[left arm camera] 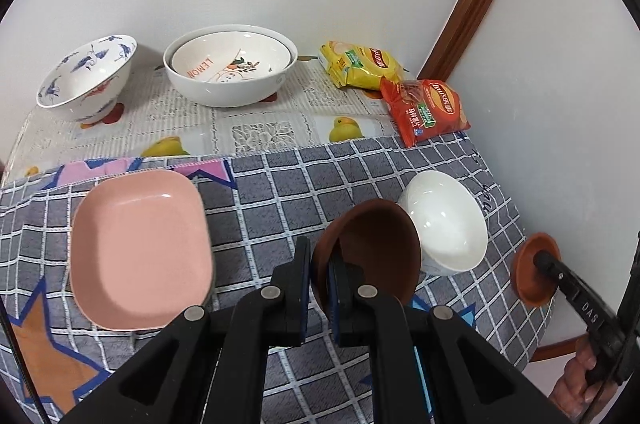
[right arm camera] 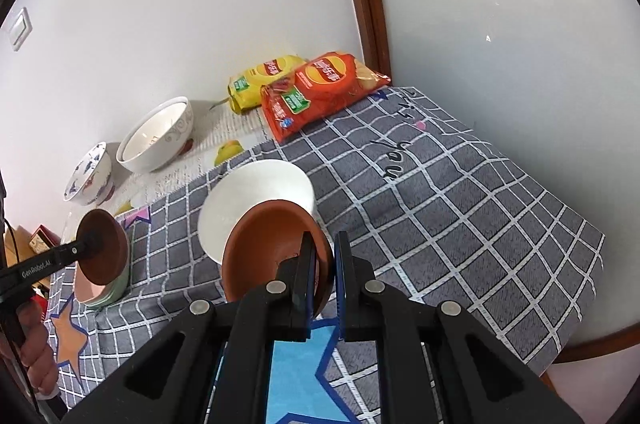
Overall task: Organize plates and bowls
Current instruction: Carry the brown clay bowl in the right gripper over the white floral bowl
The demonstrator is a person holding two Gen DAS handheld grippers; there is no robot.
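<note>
Each gripper carries its own small brown dish by the rim, and the coming move most likely turns on where the white bowl [left arm camera: 444,220] lies from them: in the left wrist view it sits on the grey checked cloth [left arm camera: 280,191] at centre right, directly behind the brown bowl [left arm camera: 368,256] that the left gripper [left arm camera: 320,276] pinches, the two overlapping in the frame though contact cannot be judged. The left jaws are pressed onto that bowl's near rim, one finger outside the wall and one inside, and the bowl hangs tilted with its dark hollow facing the camera. In the right wrist view the right gripper [right arm camera: 324,264] likewise clamps the near edge of a brown saucer [right arm camera: 272,244], which is tipped with its hollow facing the lens and covers the lower part of the same white bowl. Both tools point steeply down at the cloth. The right one seems nearer the white bowl. The pink square plate [left arm camera: 140,256] lies flat at the left of the left view. Two more bowls, a crane-patterned bowl [left arm camera: 88,79] and a nested white pair [left arm camera: 232,69], stand at the upper left by the wall, well apart from both grippers.
</note>
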